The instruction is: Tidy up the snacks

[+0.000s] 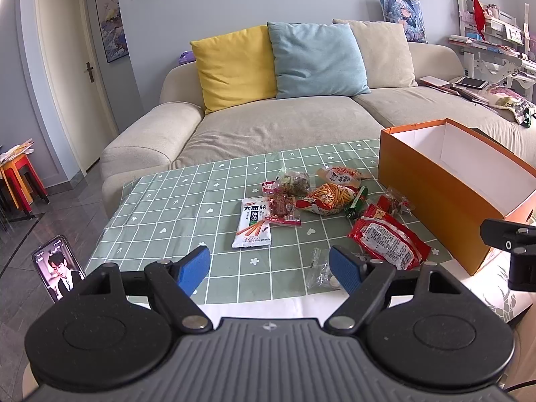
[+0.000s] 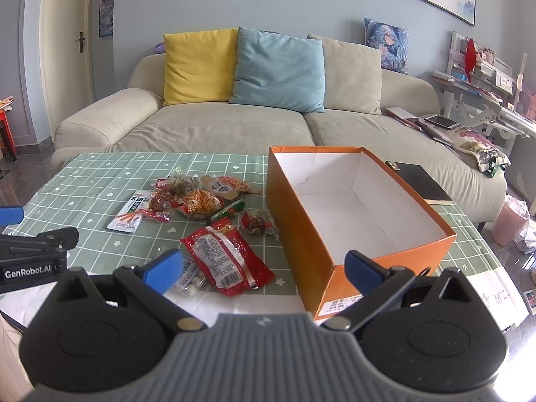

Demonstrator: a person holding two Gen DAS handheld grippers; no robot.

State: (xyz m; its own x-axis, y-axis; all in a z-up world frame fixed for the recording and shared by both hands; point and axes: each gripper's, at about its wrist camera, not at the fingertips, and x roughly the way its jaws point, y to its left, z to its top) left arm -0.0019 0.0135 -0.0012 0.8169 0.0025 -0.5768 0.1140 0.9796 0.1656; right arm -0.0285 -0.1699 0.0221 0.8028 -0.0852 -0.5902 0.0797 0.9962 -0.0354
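You are at the start: every snack lies loose on the bench beside the empty orange box (image 2: 361, 207). Both your left claw (image 1: 269, 268) and right claw (image 2: 264, 268) gape wide, holding nothing. Reach for the red packet (image 2: 227, 258) nearest the box first.

Hand-held gripper (image 2: 263, 273) spread wide, orange box (image 2: 301, 207) beside scattered snack packets (image 2: 201, 207)

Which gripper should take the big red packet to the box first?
Right, probably. The right gripper hangs open with the red packet beside its left finger and the empty orange box alongside. The left gripper, also open, faces bare cloth.
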